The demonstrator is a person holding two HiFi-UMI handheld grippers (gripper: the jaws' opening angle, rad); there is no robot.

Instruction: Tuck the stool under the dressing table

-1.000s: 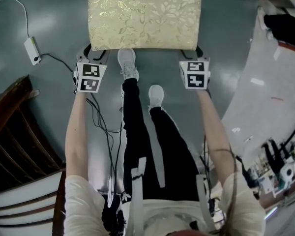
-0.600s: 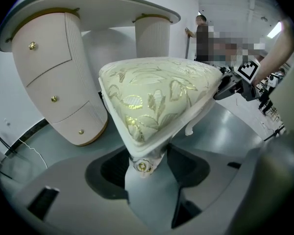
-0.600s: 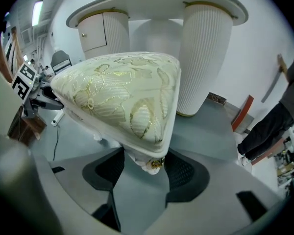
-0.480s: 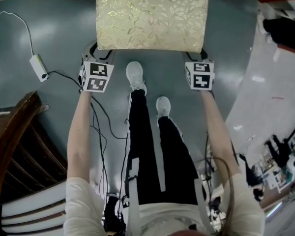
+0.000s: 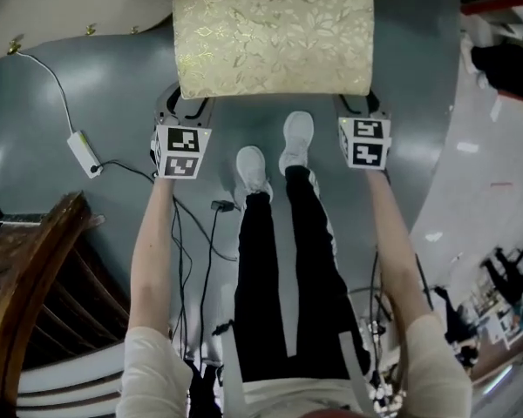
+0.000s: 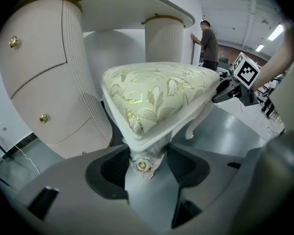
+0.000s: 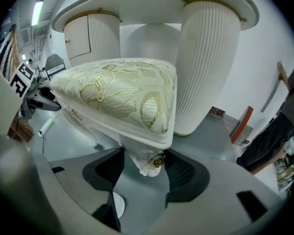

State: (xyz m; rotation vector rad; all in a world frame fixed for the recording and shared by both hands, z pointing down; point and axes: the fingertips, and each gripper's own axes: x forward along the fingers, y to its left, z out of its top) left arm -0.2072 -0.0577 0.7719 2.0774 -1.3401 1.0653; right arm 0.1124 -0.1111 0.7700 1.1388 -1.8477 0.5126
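The stool (image 5: 273, 33) has a cream-gold brocade cushion on a white frame and stands at the top middle of the head view. My left gripper (image 5: 185, 111) is shut on its near left leg and my right gripper (image 5: 359, 107) on its near right leg. In the left gripper view the leg top with its gold rosette (image 6: 143, 164) sits pinched between the dark pads of my left gripper (image 6: 144, 155). The right gripper view shows my right gripper (image 7: 147, 163) in the same hold. The white dressing table (image 5: 70, 7) lies just beyond the stool, and its ribbed pedestals (image 6: 164, 40) (image 7: 206, 58) flank a gap.
A power adapter (image 5: 84, 153) with its cable lies on the grey floor at left. A dark wooden chair (image 5: 26, 277) stands at lower left. My feet (image 5: 275, 155) are right behind the stool. A white panel (image 5: 488, 146) runs along the right. A person (image 6: 209, 43) stands in the background.
Both grippers have carried the stool forward toward the dressing table, whose white edge has come into the top of the head view. My right foot has stepped ahead of the left.
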